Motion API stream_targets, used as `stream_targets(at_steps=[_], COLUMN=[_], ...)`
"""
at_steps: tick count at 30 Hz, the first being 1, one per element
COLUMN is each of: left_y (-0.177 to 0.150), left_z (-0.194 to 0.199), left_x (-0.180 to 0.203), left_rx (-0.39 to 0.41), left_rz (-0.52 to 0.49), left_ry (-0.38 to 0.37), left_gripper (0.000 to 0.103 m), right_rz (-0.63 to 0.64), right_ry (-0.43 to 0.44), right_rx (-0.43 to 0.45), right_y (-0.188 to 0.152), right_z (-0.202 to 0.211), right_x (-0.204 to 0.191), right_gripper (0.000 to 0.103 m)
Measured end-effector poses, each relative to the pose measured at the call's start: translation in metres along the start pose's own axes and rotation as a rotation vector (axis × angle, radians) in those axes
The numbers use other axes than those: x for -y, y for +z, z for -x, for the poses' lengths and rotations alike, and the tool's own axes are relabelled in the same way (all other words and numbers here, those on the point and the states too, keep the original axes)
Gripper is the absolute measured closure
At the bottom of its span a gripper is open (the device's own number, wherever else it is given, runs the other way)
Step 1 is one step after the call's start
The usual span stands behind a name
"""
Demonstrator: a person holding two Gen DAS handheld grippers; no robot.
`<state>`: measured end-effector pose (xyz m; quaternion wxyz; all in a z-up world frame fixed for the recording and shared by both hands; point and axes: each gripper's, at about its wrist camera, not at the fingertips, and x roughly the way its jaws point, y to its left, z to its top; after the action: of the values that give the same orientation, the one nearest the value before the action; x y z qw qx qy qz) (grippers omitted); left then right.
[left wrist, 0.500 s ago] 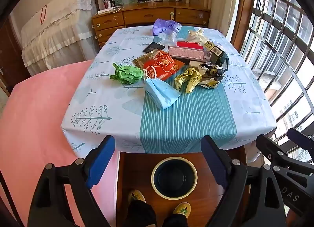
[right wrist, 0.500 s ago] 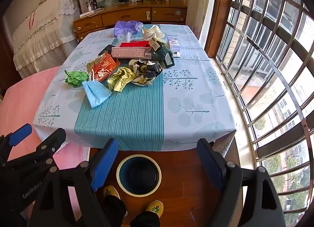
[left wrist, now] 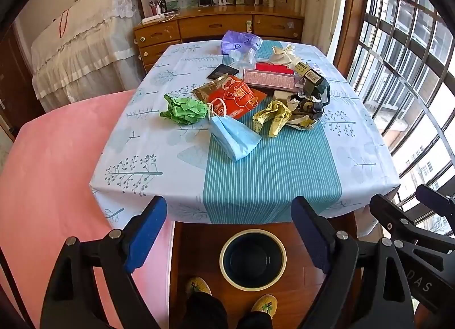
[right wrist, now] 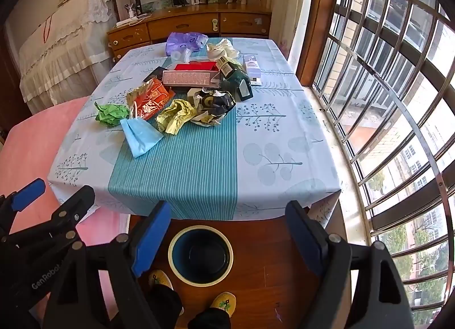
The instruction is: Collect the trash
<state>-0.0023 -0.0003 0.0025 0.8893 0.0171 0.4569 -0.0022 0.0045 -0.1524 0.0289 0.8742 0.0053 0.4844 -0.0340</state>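
Left gripper [left wrist: 229,232]: my jaws stand wide with nothing between them, held above the bin.
Right gripper [right wrist: 227,238]: mine too, jaws spread wide and bare, beside the left.
Bin [left wrist: 253,259]: on the wood floor just before my feet, dark inside, looks bare.
Face mask [left wrist: 234,137]: nearest trash, on the teal stripe of the tablecloth [left wrist: 159,158]; soft, light, limp, so I would pinch the folded body, not the ear loop.
Green paper wad [left wrist: 184,108]: left of the mask; light, springy, any side takes a pinch.
Yellow wrapper [left wrist: 273,117]: crinkly film, probably slippery; grip a bunched fold.
Orange packet [left wrist: 236,97]: flat, so I judge it needs an edge lifted.
Writing: "GenRobot" shows on my left gripper in the right view; packet print is too small to read.
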Motion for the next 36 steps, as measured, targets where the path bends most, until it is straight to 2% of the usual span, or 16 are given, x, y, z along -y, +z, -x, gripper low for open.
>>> stream_targets(at_steps=[36], left_y=[-0.004], left_z=[0.017], left_x=[0.0], left_rx=[0.027], left_rz=[0.006], left_ry=[0.001], left_gripper=[0.017], right_rz=[0.01], right_ry=[0.011], right_rx=[0.052], right_y=[0.0], right_z=[0.016], right_x=[-0.001], right_gripper=[0.02])
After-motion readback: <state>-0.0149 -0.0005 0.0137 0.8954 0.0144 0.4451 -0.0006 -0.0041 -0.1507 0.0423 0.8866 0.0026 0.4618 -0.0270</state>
